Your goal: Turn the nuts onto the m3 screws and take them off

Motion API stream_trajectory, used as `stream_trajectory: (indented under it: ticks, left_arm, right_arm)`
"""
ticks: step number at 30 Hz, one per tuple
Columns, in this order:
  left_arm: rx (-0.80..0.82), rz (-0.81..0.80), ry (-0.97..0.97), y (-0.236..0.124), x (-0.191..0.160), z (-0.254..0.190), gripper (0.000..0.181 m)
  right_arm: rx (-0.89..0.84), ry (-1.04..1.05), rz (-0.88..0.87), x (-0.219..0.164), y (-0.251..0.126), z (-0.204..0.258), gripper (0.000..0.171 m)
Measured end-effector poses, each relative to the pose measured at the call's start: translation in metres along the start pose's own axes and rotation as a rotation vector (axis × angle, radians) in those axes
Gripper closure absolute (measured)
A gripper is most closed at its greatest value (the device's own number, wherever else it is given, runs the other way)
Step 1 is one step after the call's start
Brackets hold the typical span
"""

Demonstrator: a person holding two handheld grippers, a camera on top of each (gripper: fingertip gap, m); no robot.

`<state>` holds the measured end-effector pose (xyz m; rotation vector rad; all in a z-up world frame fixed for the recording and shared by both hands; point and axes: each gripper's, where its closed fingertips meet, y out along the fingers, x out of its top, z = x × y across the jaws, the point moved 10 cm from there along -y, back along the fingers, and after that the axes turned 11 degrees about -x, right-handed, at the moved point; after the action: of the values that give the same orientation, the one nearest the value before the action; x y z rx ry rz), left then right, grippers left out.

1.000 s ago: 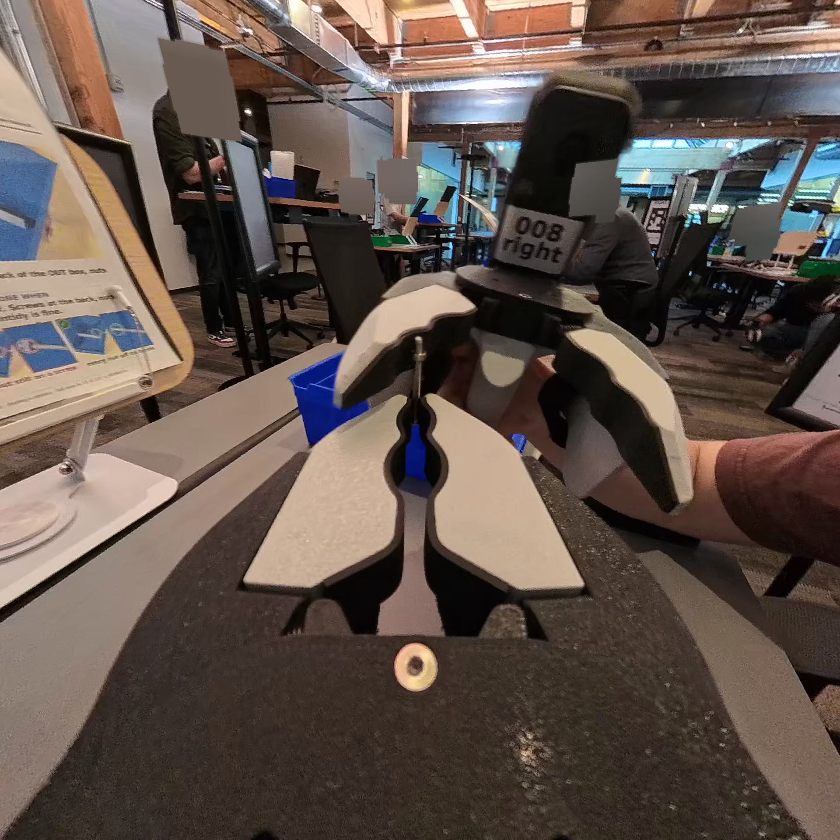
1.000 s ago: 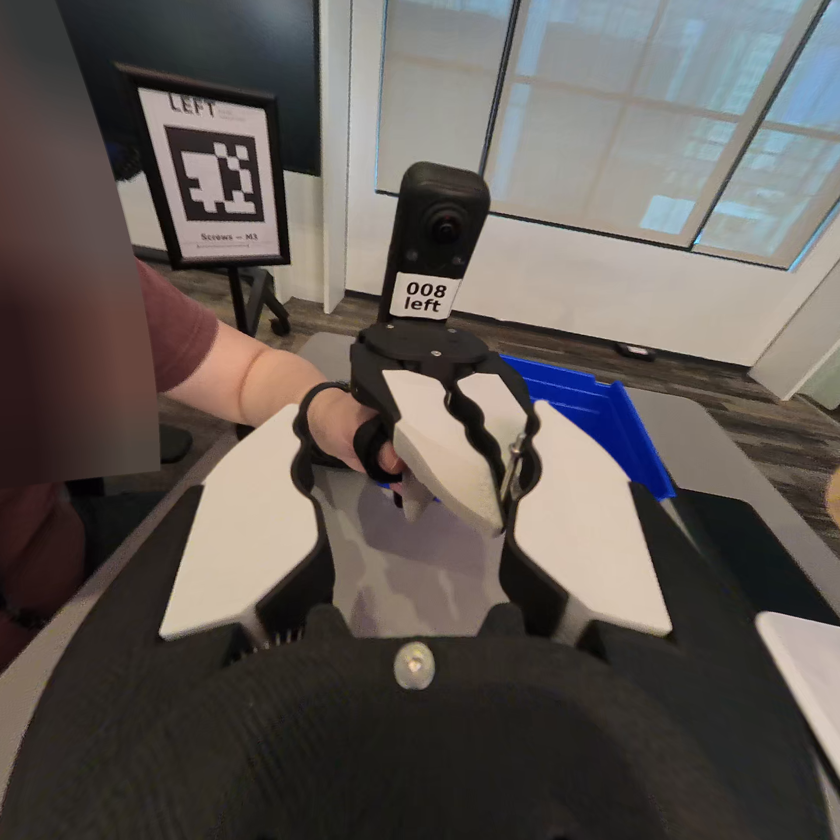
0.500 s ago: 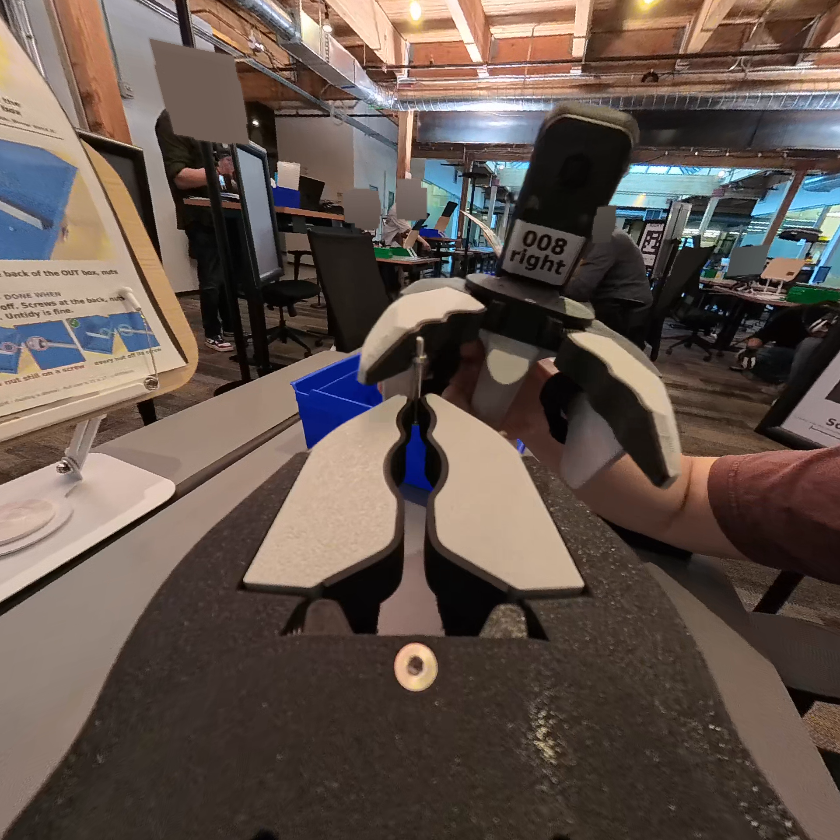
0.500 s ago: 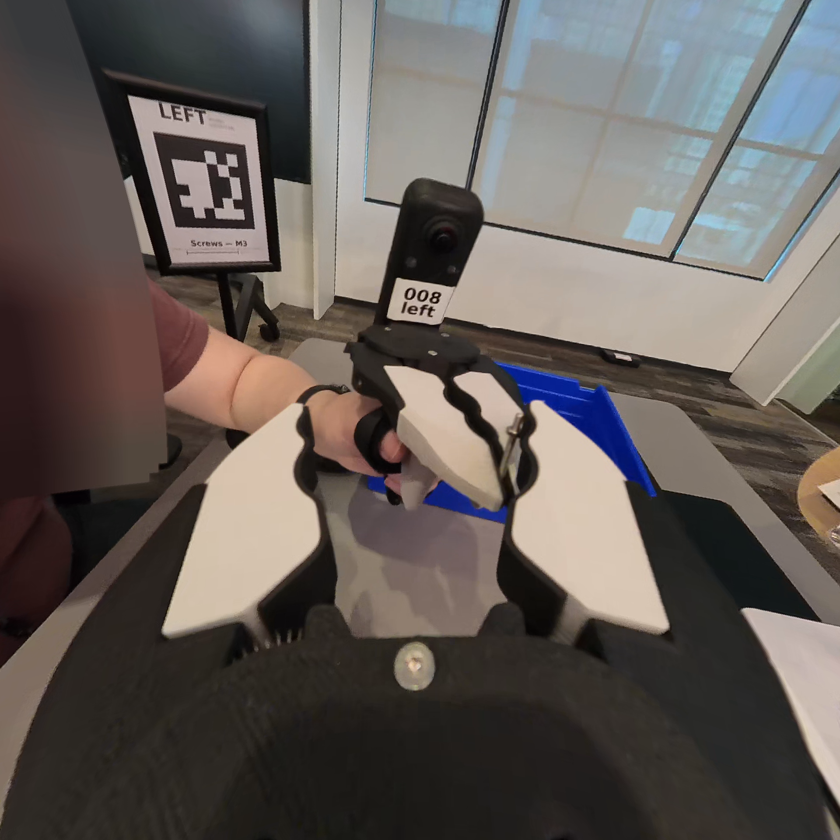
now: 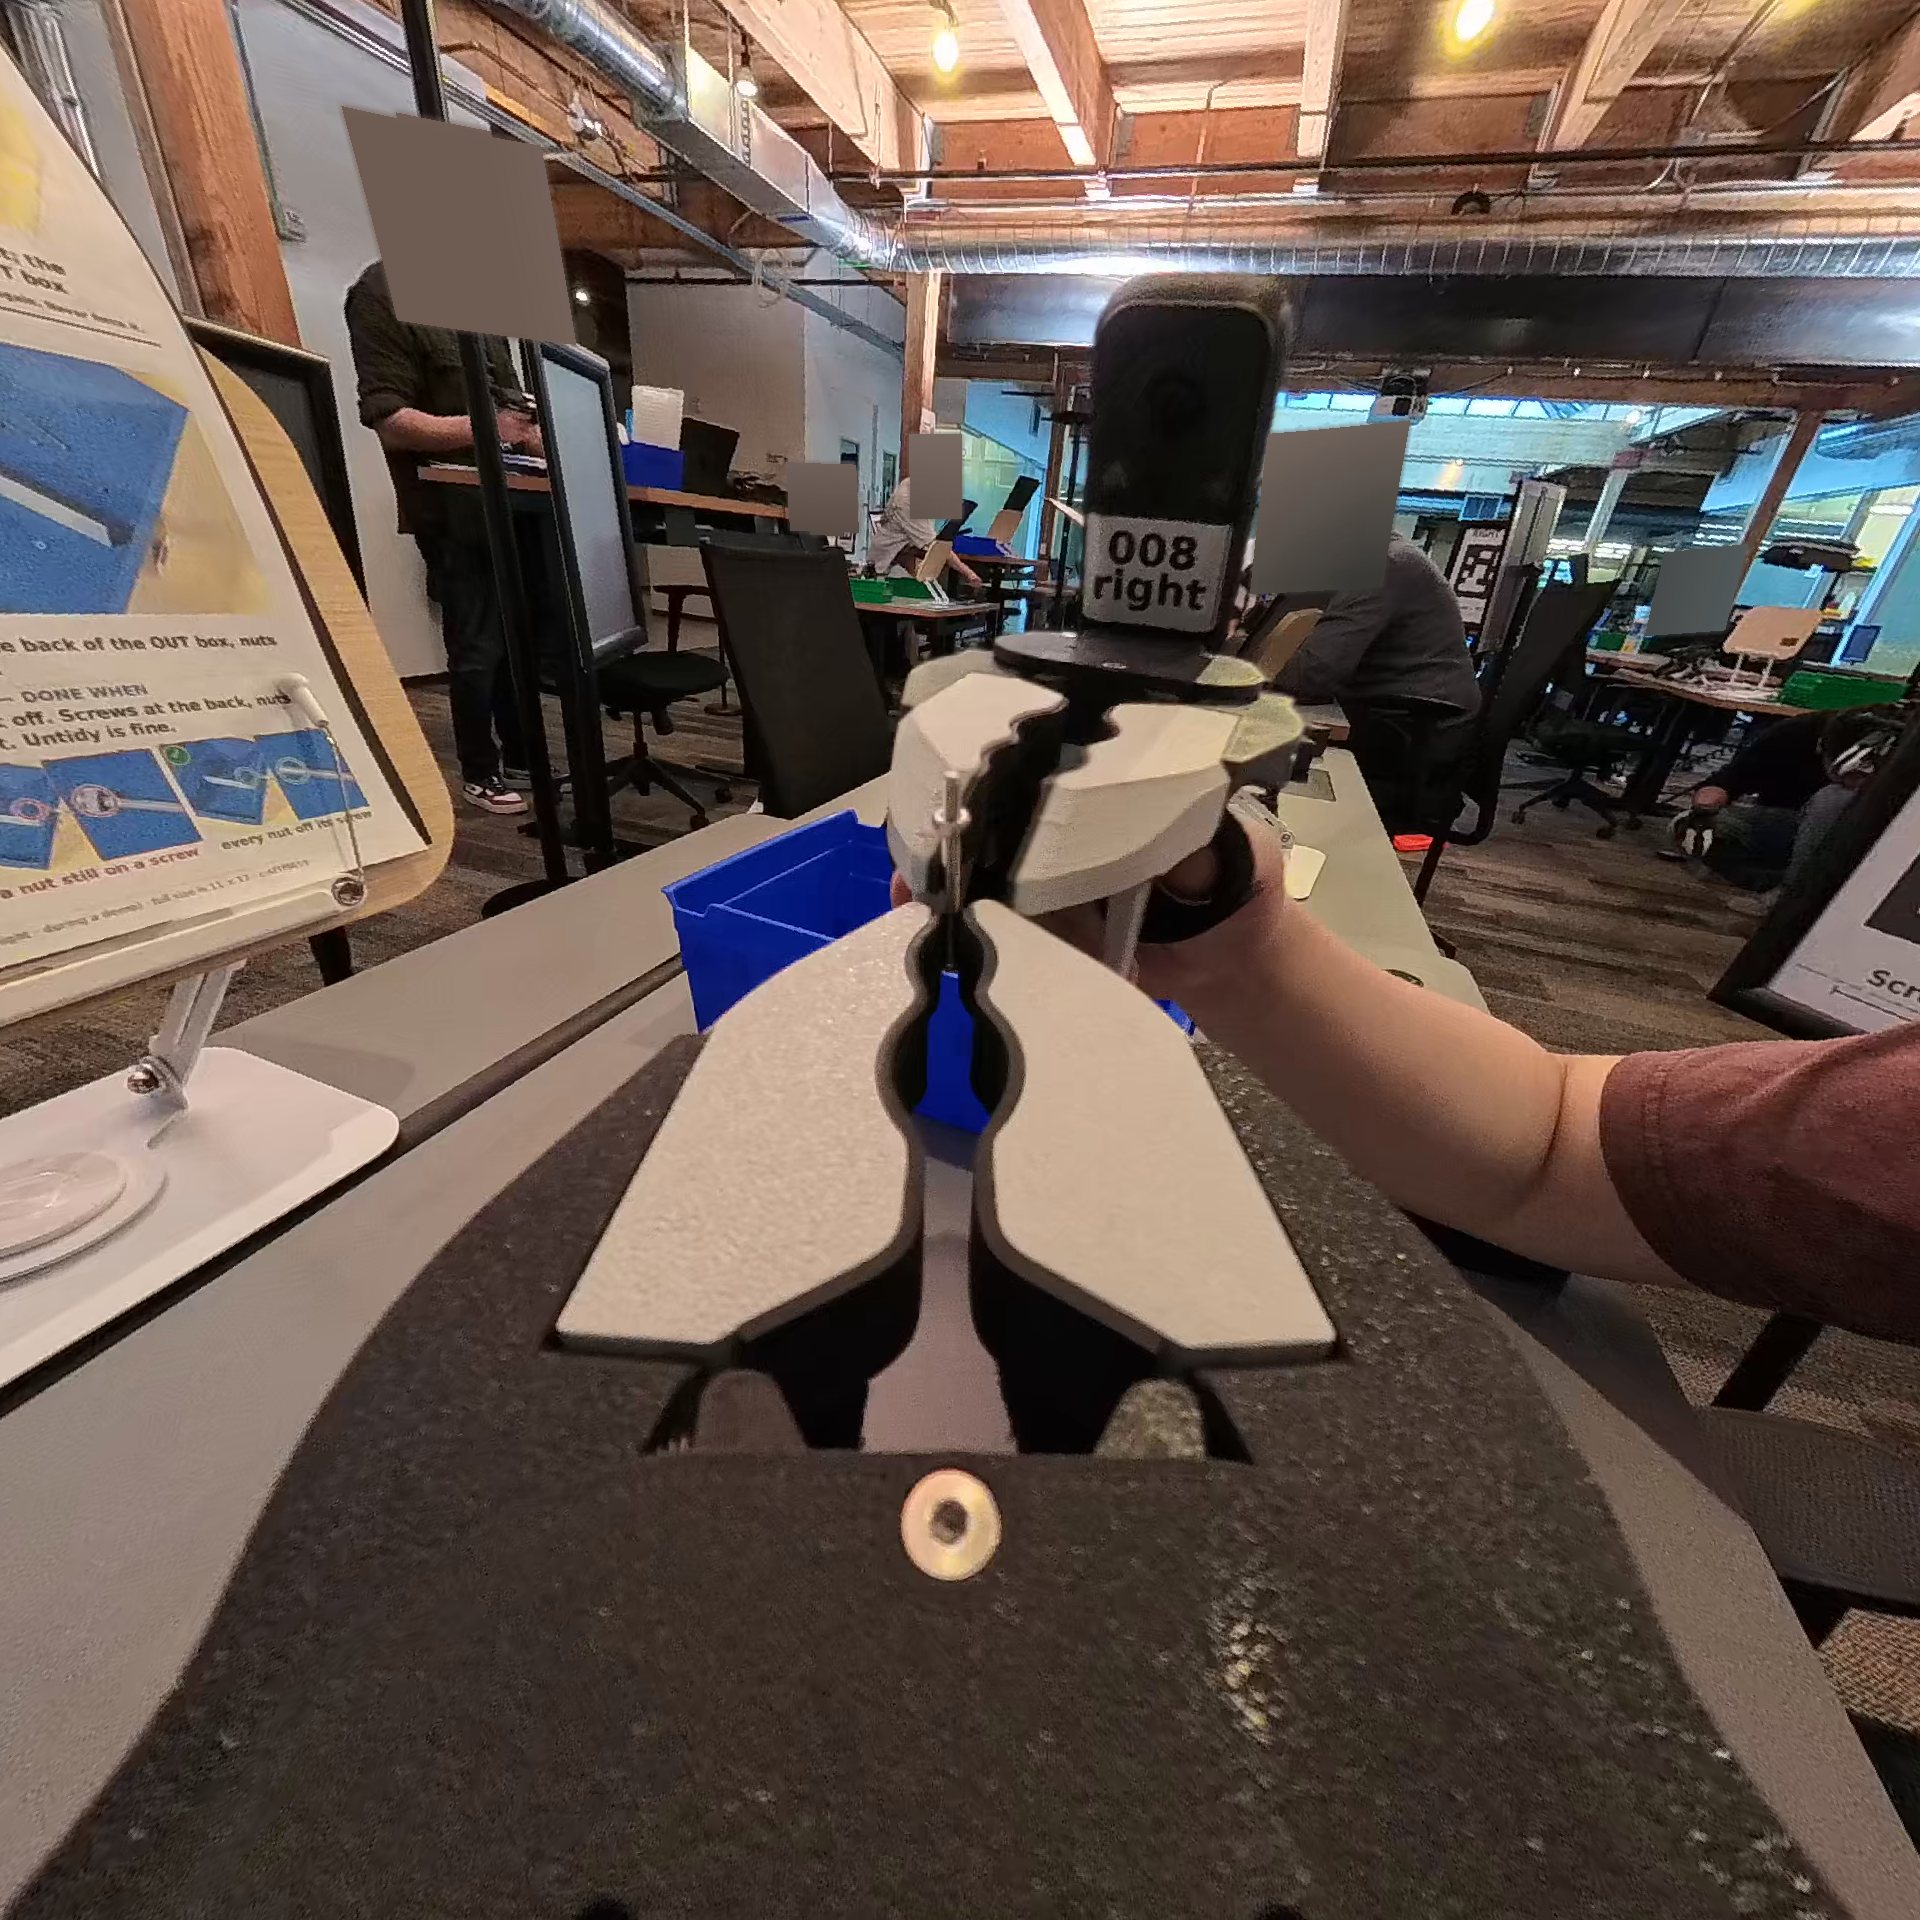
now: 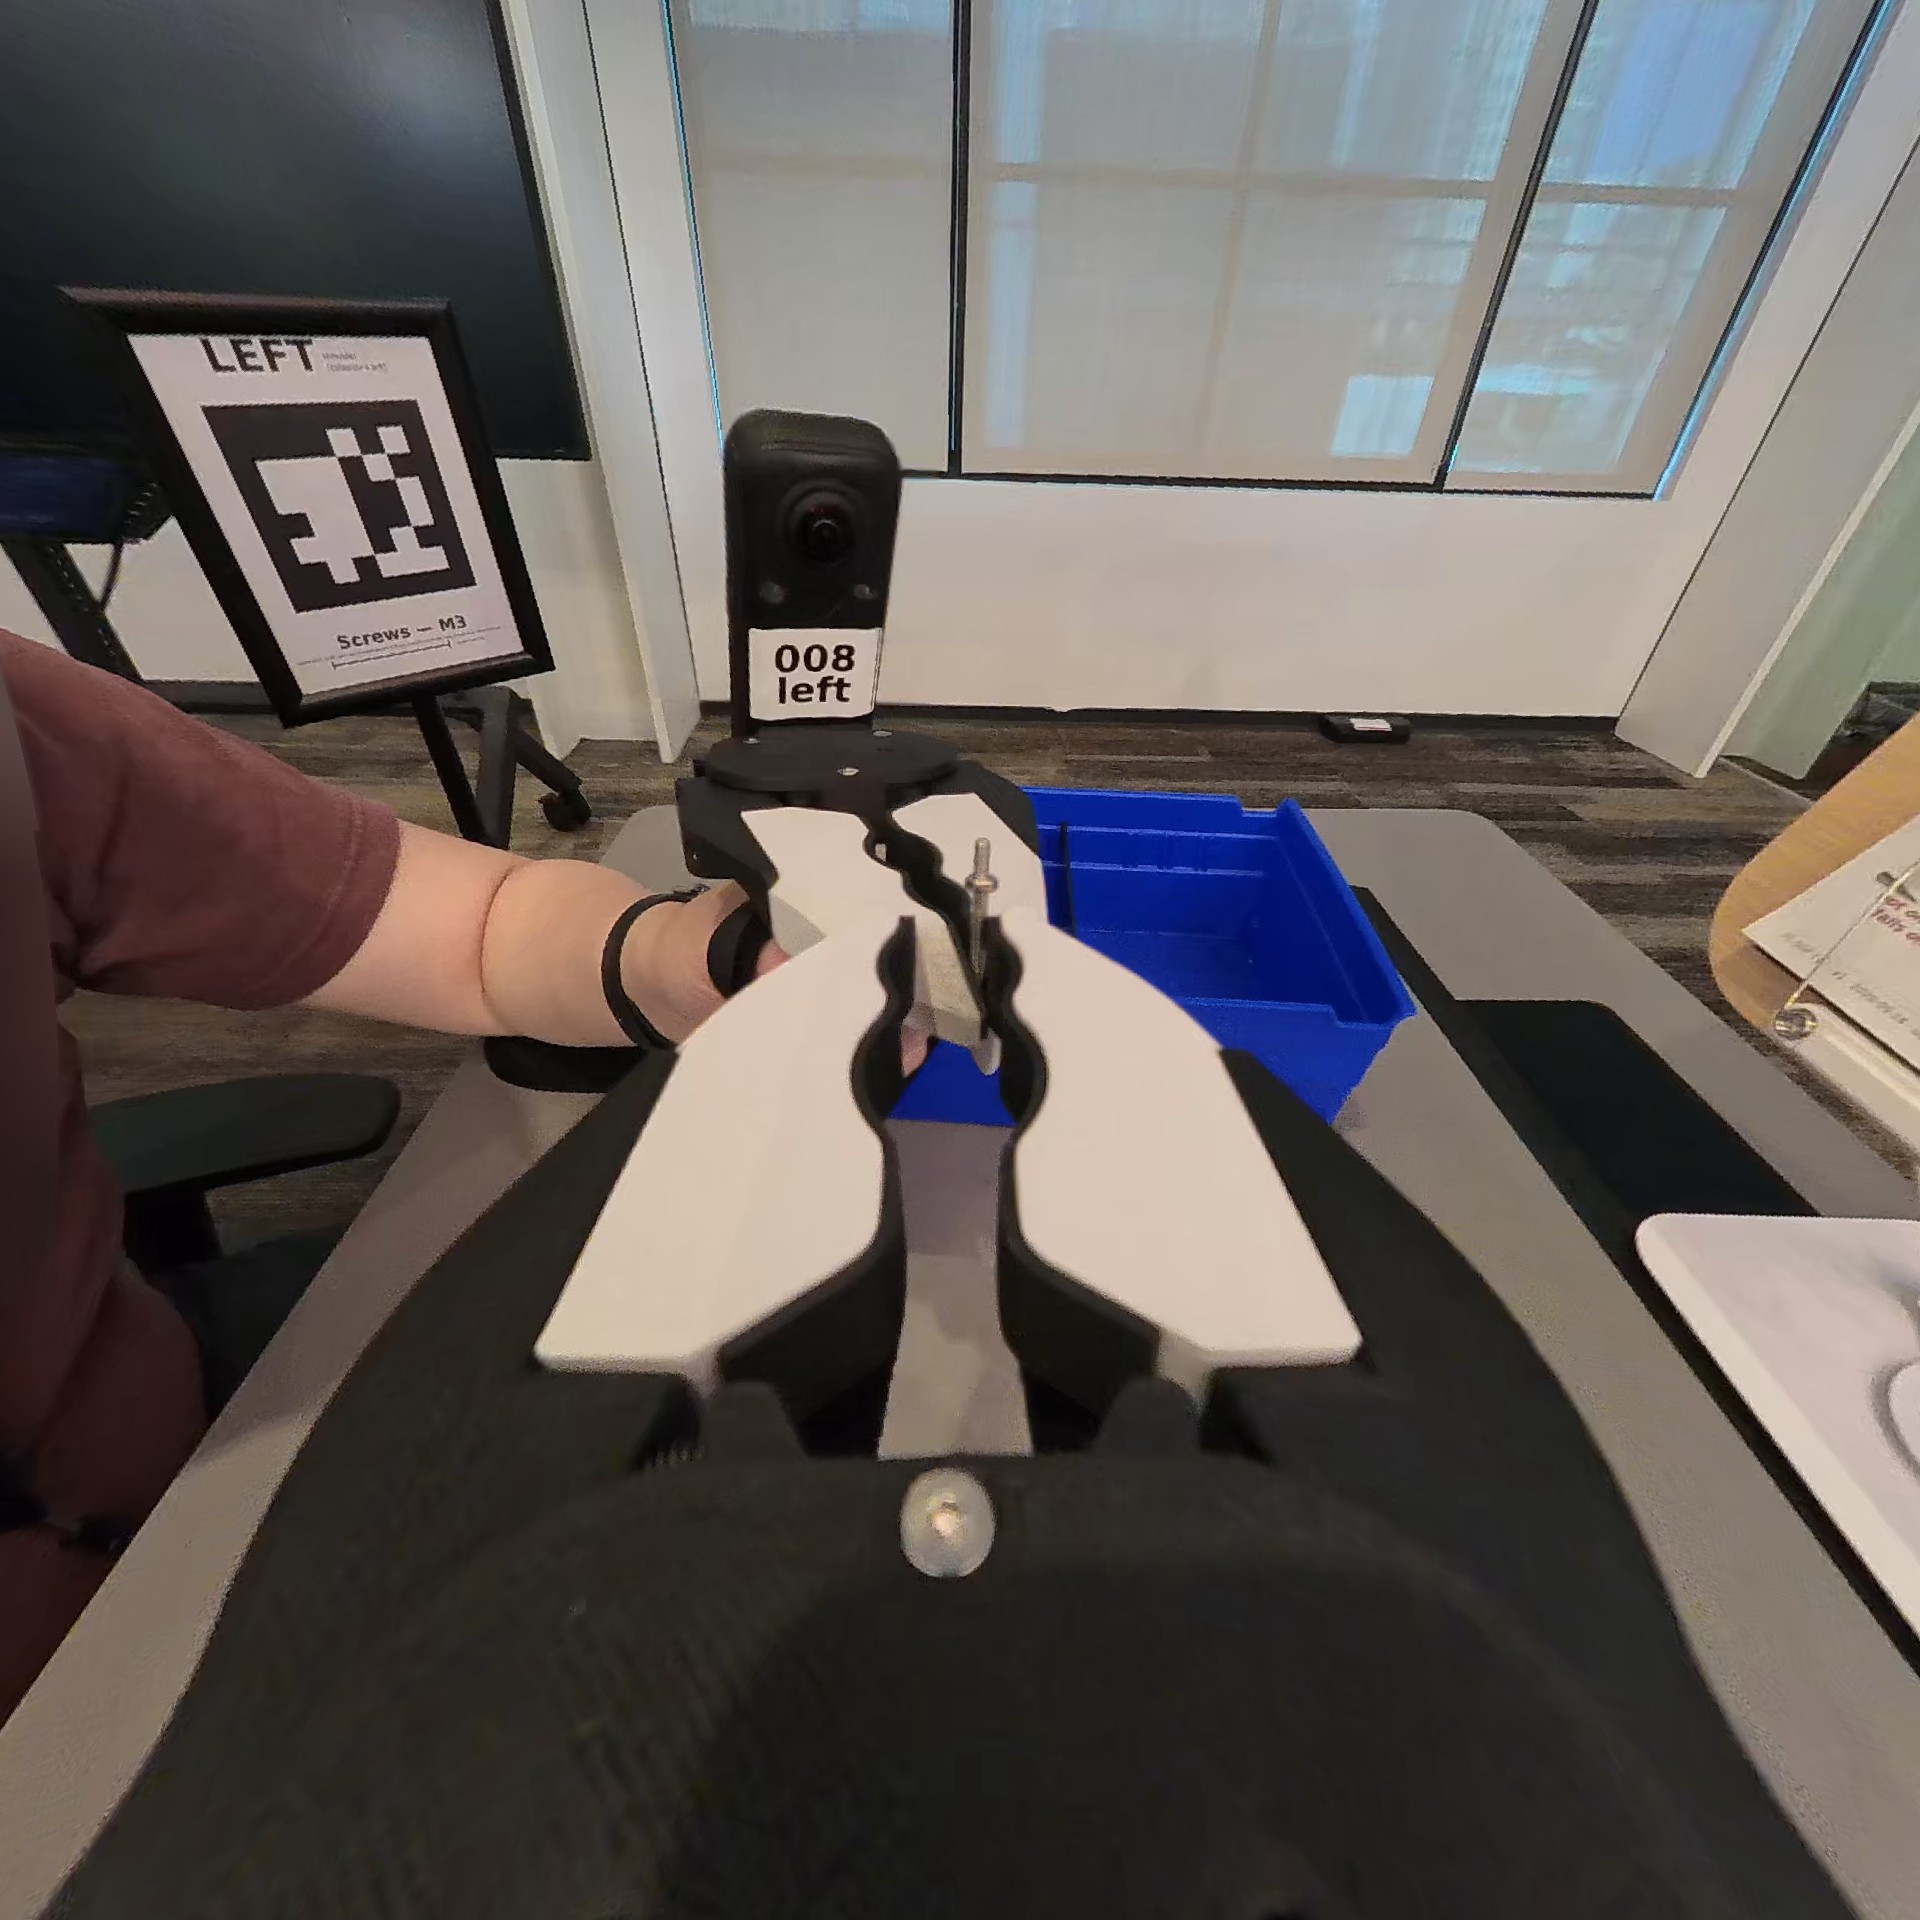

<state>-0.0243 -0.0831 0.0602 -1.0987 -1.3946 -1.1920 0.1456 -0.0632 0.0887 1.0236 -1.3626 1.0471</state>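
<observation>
Both grippers, left gripper (image 5: 948, 920) and right gripper (image 6: 987, 940), face each other, fingers closed.

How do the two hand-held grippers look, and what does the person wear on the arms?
Each hand-held gripper, left and right, has two flat light-grey fingers with wavy black inner edges on a rough black body. A black camera with a white label stands on top of each. The person wears short dark red sleeves and a black band on the left wrist.

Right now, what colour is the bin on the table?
Blue; the bin shows best in the right wrist view.
</observation>
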Motion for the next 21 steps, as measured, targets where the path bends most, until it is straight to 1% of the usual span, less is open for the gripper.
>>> stream_trajectory:
  ticks: [6,12,13,16,19,21]
  left_arm:
    - [-0.008,0.008,0.005,0.000,0.001,-0.001,0.179]
    - [-0.061,-0.023,-0.021,0.000,0.002,-0.001,0.179]
    - [-0.066,-0.028,-0.021,0.000,0.002,-0.001,0.178]
    - [-0.051,-0.020,0.004,0.002,0.003,-0.003,0.161]
    - [-0.052,-0.004,0.025,0.003,0.004,-0.006,0.162]
    - [-0.047,-0.007,0.017,0.003,0.005,-0.006,0.163]
  right_arm:
    - [0.028,0.083,-0.023,-0.003,0.001,-0.006,0.168]
    - [0.082,0.158,-0.039,-0.003,0.001,-0.009,0.168]
    - [0.094,0.180,-0.045,-0.004,0.001,-0.009,0.168]
    - [0.089,0.229,-0.069,-0.004,-0.001,-0.015,0.168]
    - [0.092,0.257,-0.090,0.001,-0.009,-0.019,0.168]
    - [0.047,0.236,-0.075,0.007,-0.016,-0.021,0.169]
